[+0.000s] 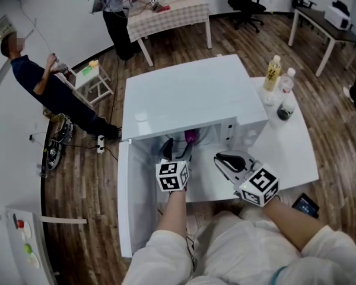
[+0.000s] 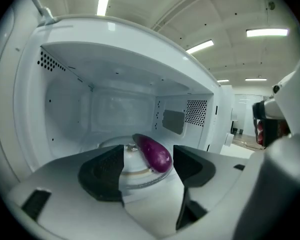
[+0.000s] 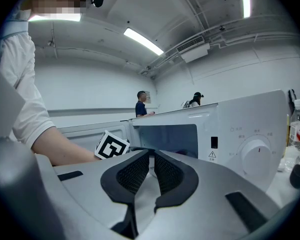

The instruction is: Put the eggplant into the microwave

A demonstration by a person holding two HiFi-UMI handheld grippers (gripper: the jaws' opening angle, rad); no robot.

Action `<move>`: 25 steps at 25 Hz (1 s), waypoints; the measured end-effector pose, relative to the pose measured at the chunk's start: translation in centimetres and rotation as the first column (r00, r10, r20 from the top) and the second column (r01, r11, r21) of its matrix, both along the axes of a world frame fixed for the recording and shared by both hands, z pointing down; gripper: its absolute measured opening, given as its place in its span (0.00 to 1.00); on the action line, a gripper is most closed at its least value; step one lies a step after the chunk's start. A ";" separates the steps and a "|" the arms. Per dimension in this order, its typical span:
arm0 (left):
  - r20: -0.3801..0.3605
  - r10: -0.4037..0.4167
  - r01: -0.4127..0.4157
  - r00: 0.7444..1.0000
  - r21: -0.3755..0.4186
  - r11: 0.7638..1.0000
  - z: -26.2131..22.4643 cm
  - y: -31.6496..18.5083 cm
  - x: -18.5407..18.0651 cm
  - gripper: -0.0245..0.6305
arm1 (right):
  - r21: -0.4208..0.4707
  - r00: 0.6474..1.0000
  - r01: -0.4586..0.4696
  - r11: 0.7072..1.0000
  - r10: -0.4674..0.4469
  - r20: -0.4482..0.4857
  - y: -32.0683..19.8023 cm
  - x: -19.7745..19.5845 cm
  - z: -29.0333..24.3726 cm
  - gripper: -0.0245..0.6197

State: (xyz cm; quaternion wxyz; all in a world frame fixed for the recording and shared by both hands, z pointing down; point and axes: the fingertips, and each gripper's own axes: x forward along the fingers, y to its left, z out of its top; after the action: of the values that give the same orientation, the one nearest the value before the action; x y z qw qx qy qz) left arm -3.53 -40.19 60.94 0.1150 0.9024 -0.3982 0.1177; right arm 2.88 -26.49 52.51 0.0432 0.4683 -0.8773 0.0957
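Eggplant [image 2: 152, 151] on the microwave [image 2: 115, 109] turntable [image 2: 137, 176] looks light, firm, slick; hold mid-body; left gripper [image 2: 147, 160] open, right gripper [image 3: 151, 166] closed

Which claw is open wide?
The left claw, at the microwave mouth, jaws wide apart, the eggplant lying beyond them. The right claw has its jaws drawn together.

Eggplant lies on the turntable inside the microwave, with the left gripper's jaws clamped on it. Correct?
Not quite: the eggplant lies on the turntable inside the microwave, but the left gripper has its jaws apart, not clamped on it. The left gripper view shows this.
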 end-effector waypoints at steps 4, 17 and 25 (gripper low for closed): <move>-0.003 -0.002 0.002 1.000 0.001 1.000 -0.7 0.8 -0.2 0.49 | -0.006 1.000 -0.001 1.000 0.001 0.001 0.6 0.1 -0.5 0.10; -0.041 0.042 -0.042 0.998 -0.004 0.999 -5.1 5.5 0.3 0.28 | -0.024 0.999 -0.029 0.999 0.031 0.045 2.1 1.0 -3.1 0.10; -0.099 0.088 -0.086 0.991 0.021 0.996 -8.0 8.4 0.4 0.04 | -0.004 0.999 -0.004 1.000 0.004 0.043 2.8 0.1 -3.9 0.10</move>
State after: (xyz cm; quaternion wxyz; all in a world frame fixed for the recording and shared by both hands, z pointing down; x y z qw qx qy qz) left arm -3.16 -31.83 52.95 0.1220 0.9246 -0.3532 0.0741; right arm 3.00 -23.73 48.58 0.0251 0.4676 -0.8770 0.1073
